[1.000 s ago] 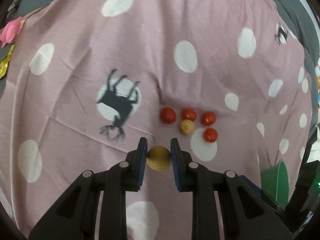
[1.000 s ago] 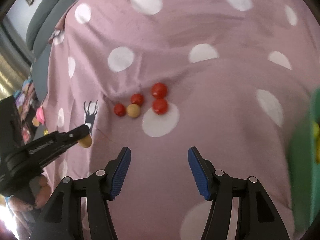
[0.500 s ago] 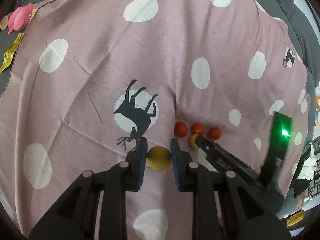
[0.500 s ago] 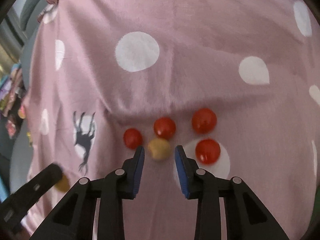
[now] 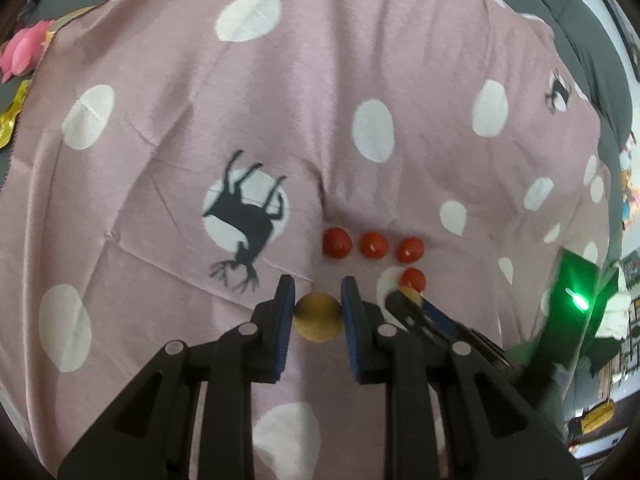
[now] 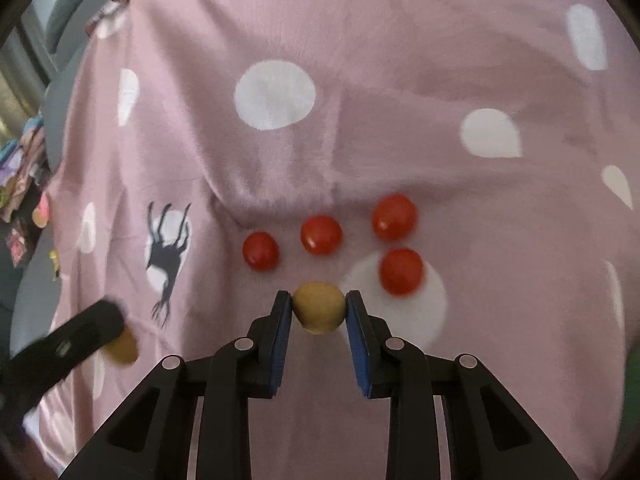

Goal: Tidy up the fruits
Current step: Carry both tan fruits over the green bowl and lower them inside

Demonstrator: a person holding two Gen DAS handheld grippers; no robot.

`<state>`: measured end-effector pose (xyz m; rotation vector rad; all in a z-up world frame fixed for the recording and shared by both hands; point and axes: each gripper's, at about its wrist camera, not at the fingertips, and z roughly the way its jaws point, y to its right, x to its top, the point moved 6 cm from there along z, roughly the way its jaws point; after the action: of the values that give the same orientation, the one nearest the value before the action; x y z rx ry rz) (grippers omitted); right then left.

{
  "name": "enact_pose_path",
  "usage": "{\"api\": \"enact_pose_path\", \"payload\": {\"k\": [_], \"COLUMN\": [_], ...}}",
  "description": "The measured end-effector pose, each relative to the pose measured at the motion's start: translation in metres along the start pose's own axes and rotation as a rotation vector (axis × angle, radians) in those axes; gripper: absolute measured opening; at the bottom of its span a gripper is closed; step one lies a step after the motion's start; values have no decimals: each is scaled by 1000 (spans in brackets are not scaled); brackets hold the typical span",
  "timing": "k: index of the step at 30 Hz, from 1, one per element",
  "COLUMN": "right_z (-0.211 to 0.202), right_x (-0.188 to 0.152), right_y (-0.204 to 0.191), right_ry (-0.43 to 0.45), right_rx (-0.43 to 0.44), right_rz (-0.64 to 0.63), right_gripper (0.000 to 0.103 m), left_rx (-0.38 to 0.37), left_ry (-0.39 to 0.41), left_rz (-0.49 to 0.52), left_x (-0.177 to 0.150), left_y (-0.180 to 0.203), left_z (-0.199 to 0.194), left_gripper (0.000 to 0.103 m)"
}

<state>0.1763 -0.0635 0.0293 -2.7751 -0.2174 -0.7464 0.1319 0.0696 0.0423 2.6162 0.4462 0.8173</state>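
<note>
A pink spotted cloth (image 5: pixel 320 120) carries several red cherry tomatoes (image 6: pixel 321 235), three in a row and one (image 6: pixel 401 271) nearer on a white dot. My right gripper (image 6: pixel 318 298) is closing its jaws, and both pads press on a tan round fruit (image 6: pixel 319 307) just in front of the tomatoes. My left gripper (image 5: pixel 317 296) is shut on a second yellow-brown round fruit (image 5: pixel 317 318), left of the tomatoes (image 5: pixel 374 245). In the left wrist view the right gripper (image 5: pixel 408 298) comes in from the right. In the right wrist view the left gripper (image 6: pixel 92 320) shows blurred at the lower left.
A black deer print (image 5: pixel 244 216) lies left of the tomatoes. A green object with a lit point (image 5: pixel 572 300) is at the right edge. A pink toy (image 5: pixel 20 50) and a gold wrapper (image 5: pixel 10 120) lie past the cloth's left edge on a grey surface.
My right gripper moved forward to the tan fruit by the tomatoes and went from wide open to closed on it. The left gripper kept its fruit and barely moved.
</note>
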Motion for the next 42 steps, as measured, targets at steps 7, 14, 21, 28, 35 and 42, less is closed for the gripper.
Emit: {"api": "enact_pose_path", "payload": {"k": [7, 14, 21, 28, 35, 42], "right_z": [-54, -72, -81, -98, -124, -166], "right_x": [-38, -57, -55, -53, -53, -51], "right_y": [27, 50, 51, 65, 76, 97], "right_ry": [34, 107, 146, 190, 241, 344], "right_rx": [9, -15, -21, -47, -67, -93], "right_rz": [50, 136, 119, 135, 145, 150], "right_gripper": [29, 29, 29, 29, 29, 29], "left_rx": [-13, -6, -10, -51, -36, -65], "left_ry": [-16, -14, -19, -35, -31, 6], "left_rz": [62, 136, 186, 257, 342, 394], "left_x": [-15, -26, -35, -48, -64, -75], "left_y": [21, 39, 51, 69, 87, 112], "left_z": [1, 2, 3, 6, 7, -7], "left_gripper": [23, 23, 23, 23, 23, 23]}}
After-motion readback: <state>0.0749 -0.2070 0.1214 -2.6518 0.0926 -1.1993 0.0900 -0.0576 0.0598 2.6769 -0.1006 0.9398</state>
